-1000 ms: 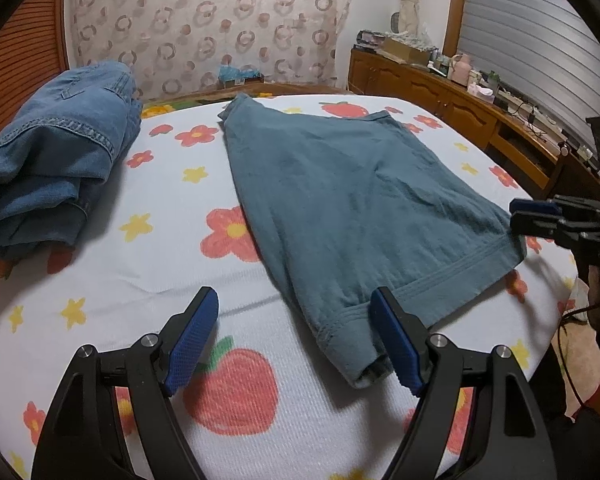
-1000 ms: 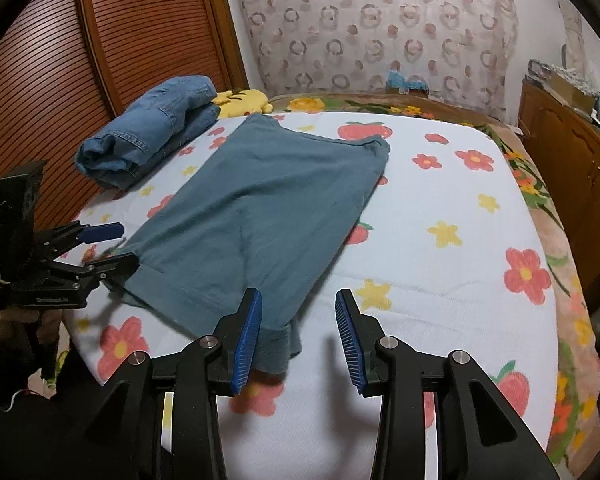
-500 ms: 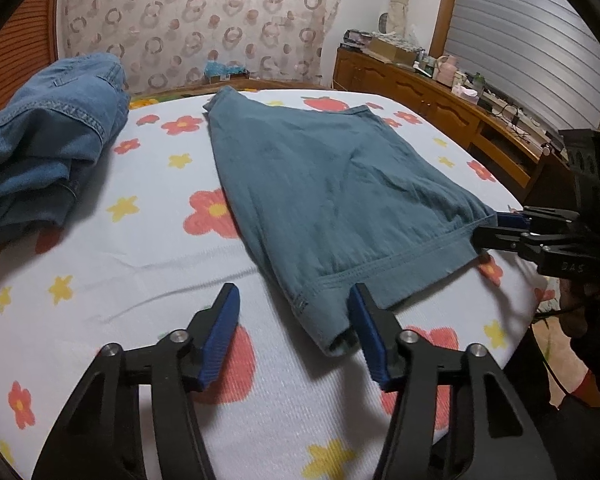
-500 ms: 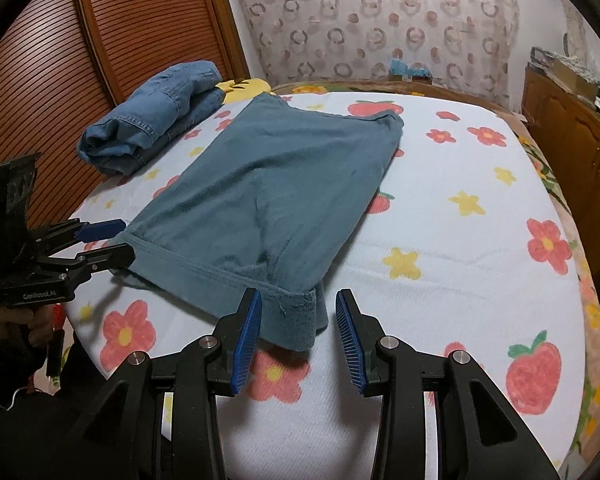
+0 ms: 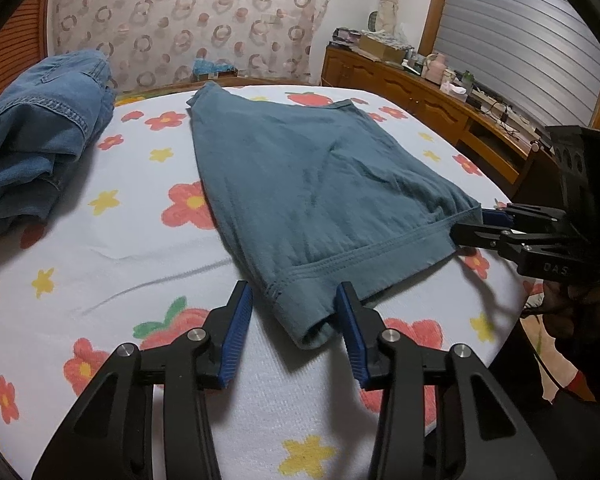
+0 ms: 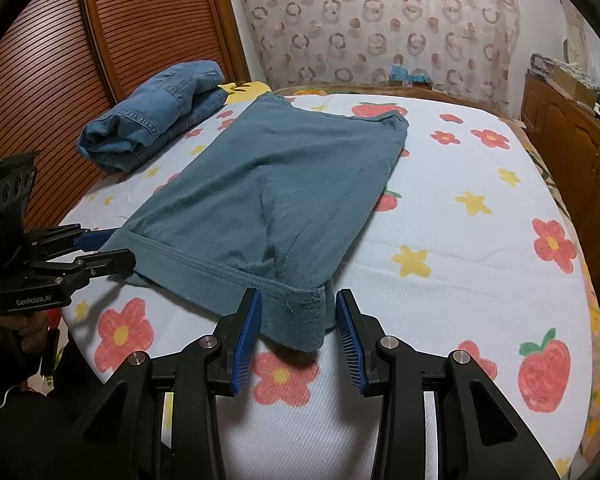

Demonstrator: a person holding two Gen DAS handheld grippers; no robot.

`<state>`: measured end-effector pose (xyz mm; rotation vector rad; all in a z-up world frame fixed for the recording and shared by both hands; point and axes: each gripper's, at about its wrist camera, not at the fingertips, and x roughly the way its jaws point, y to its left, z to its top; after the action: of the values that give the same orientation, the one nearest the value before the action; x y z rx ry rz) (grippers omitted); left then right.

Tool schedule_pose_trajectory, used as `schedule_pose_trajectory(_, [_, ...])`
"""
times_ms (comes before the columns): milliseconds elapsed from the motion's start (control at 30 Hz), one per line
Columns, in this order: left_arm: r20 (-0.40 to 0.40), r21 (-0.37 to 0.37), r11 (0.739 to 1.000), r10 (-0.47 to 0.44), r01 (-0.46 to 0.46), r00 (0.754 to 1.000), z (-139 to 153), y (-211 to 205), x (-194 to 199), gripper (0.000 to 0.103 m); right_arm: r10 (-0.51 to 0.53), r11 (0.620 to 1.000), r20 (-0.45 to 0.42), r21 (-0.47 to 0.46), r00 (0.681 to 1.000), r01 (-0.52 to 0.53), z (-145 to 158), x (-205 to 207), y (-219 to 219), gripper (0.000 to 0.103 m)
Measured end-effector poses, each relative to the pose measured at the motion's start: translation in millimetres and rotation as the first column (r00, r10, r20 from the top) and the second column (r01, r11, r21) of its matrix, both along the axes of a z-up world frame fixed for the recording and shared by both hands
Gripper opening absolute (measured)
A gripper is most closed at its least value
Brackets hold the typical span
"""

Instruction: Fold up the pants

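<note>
The soft, limp teal knit pants (image 5: 300, 184) lie flat near the flowered bed's (image 5: 100, 264) front edge. The left gripper (image 5: 294, 320), jaws closing, straddles one hem corner without pinching it. The right gripper (image 6: 298, 320), part open, straddles the other, also unpinched; those thick hems look the surest holds.

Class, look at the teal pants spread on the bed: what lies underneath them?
The teal pants lie flat on the floral bedsheet, whose flowers and strawberries peek out at their edges. Whatever print or object sits beneath their middle is covered.
</note>
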<state>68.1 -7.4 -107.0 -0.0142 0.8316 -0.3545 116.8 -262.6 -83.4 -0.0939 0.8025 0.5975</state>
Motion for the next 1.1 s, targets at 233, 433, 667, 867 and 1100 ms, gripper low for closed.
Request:
schedule_pose_trajectory(233, [0.013,-0.007,1.000,-0.018,0.018,1.000,5,-3,-4,0.018,0.040,0.999,-0.016,0.030,0.999,-0.040,0,-1,1,0.017])
schedule_pose_trajectory(433, [0.062,-0.030,0.999,-0.022,0.024,0.998,28,-2,-3,0.013,0.073,0.995,0.001,0.071,0.997,-0.073,18,4,-1,0.015])
schedule_pose_trajectory(667, [0.125,-0.028,0.999,-0.026,0.030,0.992,58,0,26,0.012,0.078,0.990,0.072,0.110,0.994,-0.085,53,26,-3,0.014])
schedule_pose_trajectory(867, [0.139,-0.040,0.999,-0.006,0.012,0.990,70,6,61,0.012,0.078,0.990,0.097,0.110,0.992,-0.088,61,51,3,0.014])
schedule_pose_trajectory(1100, [0.130,-0.025,1.000,0.007,-0.004,0.991,73,9,105,0.012,0.081,0.991,0.090,0.100,0.993,-0.089,57,93,16,0.014])
